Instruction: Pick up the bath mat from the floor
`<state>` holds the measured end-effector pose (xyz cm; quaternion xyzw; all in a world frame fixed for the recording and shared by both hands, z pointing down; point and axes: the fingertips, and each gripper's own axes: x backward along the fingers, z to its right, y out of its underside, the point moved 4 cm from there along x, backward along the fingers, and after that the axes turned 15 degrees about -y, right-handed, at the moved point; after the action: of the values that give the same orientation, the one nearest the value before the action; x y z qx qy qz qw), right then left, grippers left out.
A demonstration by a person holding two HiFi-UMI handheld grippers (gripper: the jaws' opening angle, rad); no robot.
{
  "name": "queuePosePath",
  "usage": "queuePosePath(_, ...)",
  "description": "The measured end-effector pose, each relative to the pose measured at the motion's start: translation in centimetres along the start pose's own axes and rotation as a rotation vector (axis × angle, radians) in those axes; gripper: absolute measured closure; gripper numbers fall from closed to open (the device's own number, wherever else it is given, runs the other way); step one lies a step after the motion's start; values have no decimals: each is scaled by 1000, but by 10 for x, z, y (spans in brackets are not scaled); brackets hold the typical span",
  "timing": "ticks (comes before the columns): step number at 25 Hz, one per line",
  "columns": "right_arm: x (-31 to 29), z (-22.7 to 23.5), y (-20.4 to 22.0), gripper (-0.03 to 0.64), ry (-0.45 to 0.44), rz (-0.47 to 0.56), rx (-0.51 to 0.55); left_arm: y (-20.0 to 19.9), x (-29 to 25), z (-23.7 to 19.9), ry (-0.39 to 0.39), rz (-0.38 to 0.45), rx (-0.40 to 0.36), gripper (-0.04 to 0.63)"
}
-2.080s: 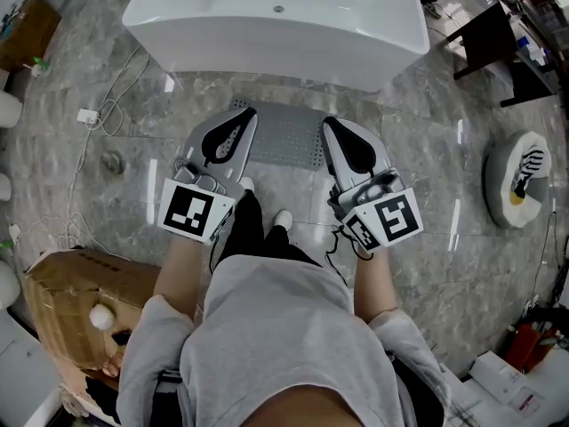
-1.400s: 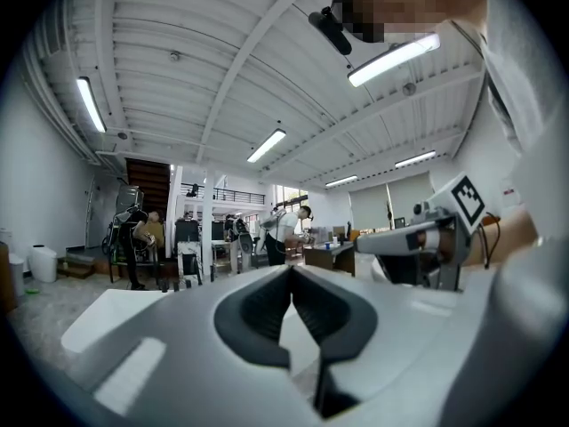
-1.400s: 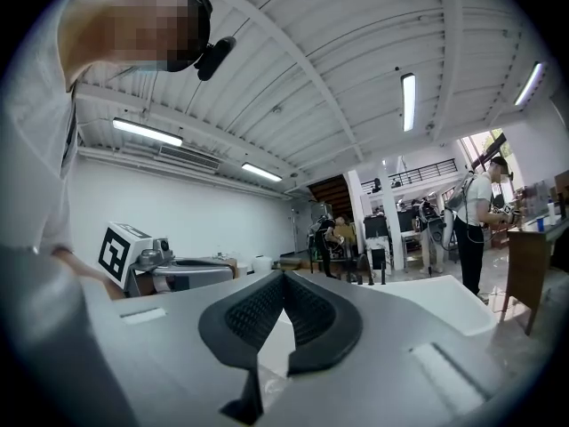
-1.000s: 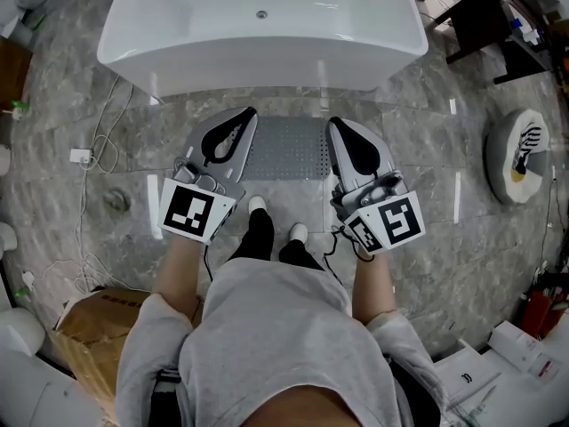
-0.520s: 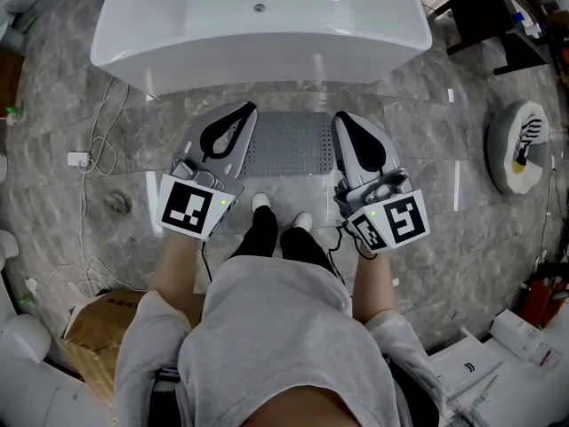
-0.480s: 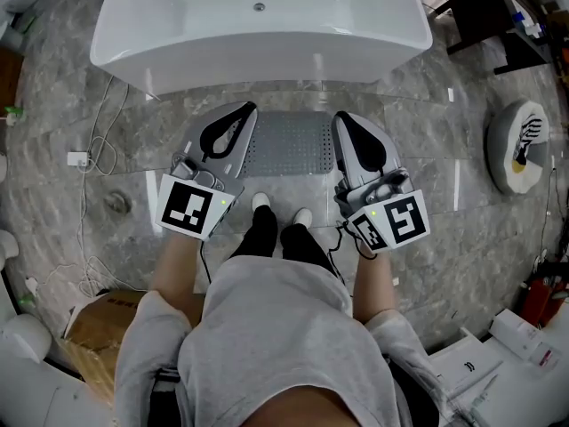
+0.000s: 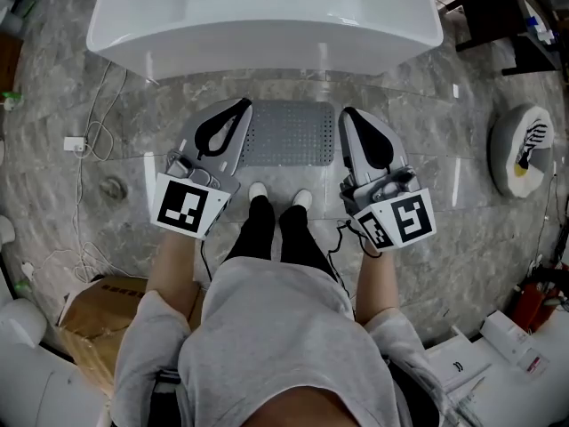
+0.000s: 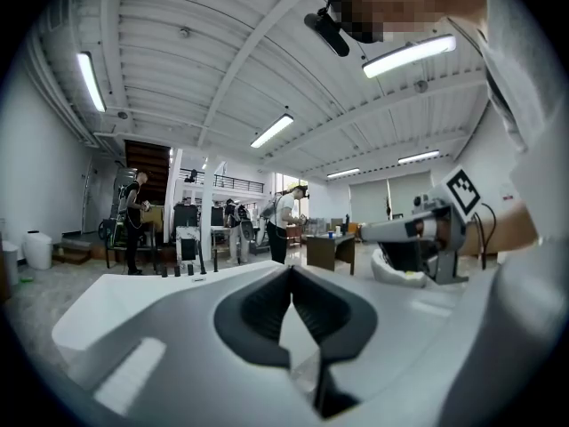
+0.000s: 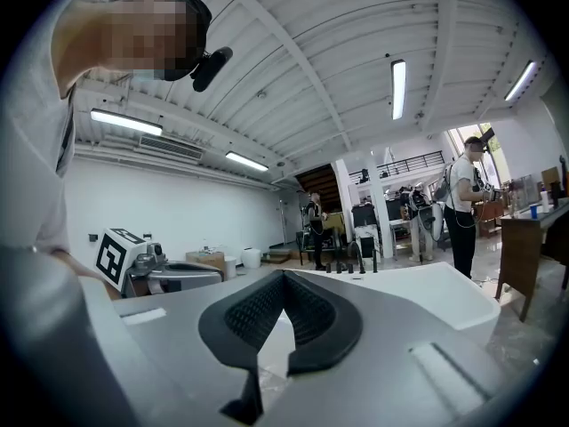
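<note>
The bath mat [image 7: 292, 135] is laid on the floor [image 7: 444, 158], directly before the bathtub [image 7: 267, 16]. It is flanked by the left tongs [image 7: 238, 107] and the right tongs [image 7: 347, 114]. A cardboard box [image 7: 84, 310] is located behind, at left.

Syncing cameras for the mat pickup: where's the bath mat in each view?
Head view: bath mat at centre, lying flat just below the bathtub.
Left gripper view: not in it.
Right gripper view: not in it.
Shared landmark: the white bathtub, at the top of the head view, lower left in the left gripper view, right of centre in the right gripper view.
</note>
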<state>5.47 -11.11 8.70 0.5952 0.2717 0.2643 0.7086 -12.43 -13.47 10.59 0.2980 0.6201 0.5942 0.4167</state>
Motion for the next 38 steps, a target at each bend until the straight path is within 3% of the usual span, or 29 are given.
queuePosePath(20, 2, 55, 110, 617, -13, -108, -102, 110, -32, 16, -52, -154, -6, 594)
queuePosePath(31, -1, 72, 192, 617, 2, -150, -135, 193, -43, 15, -63, -204, 25, 594)
queuePosePath(38, 0, 80, 261, 617, 11, -156, -149, 261, -50, 21, -65, -192, 57, 594)
